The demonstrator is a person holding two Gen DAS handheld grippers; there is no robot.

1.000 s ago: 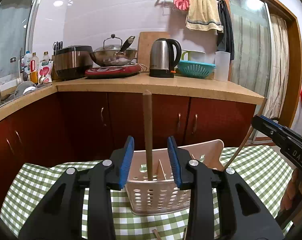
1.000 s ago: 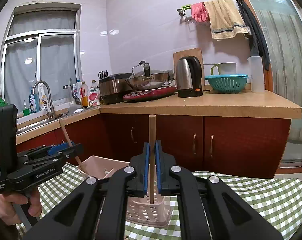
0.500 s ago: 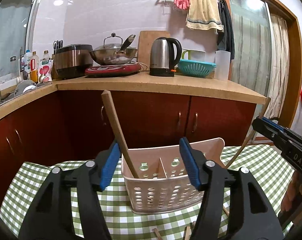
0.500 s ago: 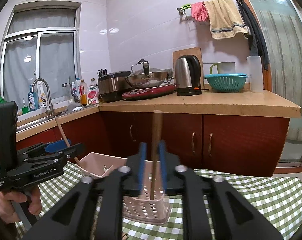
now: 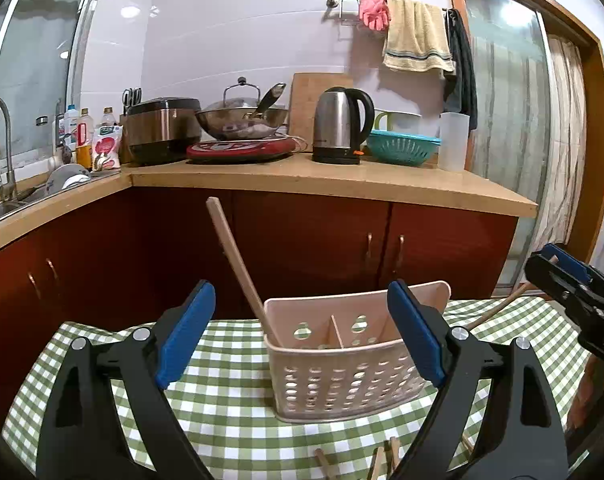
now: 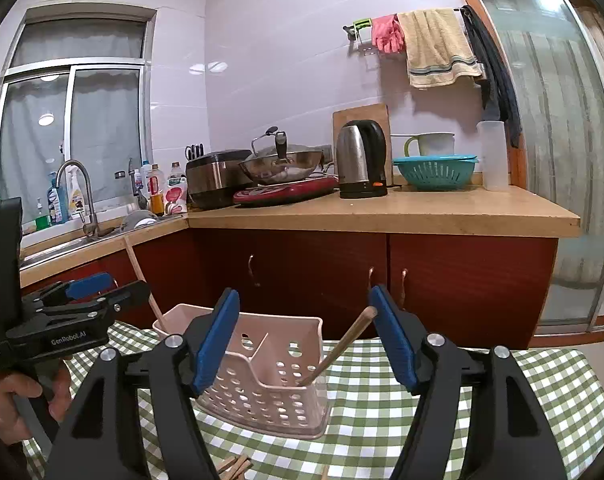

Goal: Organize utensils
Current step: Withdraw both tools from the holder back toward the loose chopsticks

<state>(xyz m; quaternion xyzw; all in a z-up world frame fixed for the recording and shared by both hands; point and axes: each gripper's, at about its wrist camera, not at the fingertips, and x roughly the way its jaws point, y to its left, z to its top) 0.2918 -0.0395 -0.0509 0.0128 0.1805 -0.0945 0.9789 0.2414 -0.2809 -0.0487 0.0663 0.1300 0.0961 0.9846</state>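
1. Both grippers stand released and their jaws are opening. The left gripper [image 5: 302, 336] spreads its blue pads [image 5: 187, 334] wide at either side of the basket, touching nothing. The right gripper [image 6: 306, 336] is also parted; its right pad [image 6: 394, 334] sits just beside the tip of a wooden stick without pressing on it.
2. Loose wooden sticks [image 5: 378, 462] lie on the green checked tablecloth [image 5: 229, 408] at 6 o'clock, nearest the left camera.
3. At the centre of the table stands a pale pink perforated utensil basket [image 5: 342, 376], upright, split by a divider into two compartments.
4. One wooden stick [image 5: 237, 264] stands in the basket's left compartment, leaning toward 11 o'clock in the left view.
5. Another wooden stick [image 6: 338, 350] rests in the right compartment, leaning toward 1 o'clock in the right view.
6. A hand [image 6: 9, 400] grips the left tool's handle at 8 o'clock in the right view.
7. Farther back, red-brown cabinets [image 6: 462, 280] carry a wooden counter [image 6: 382, 210] with a kettle [image 6: 360, 164], a wok [image 6: 281, 166] and a teal colander [image 6: 434, 170].
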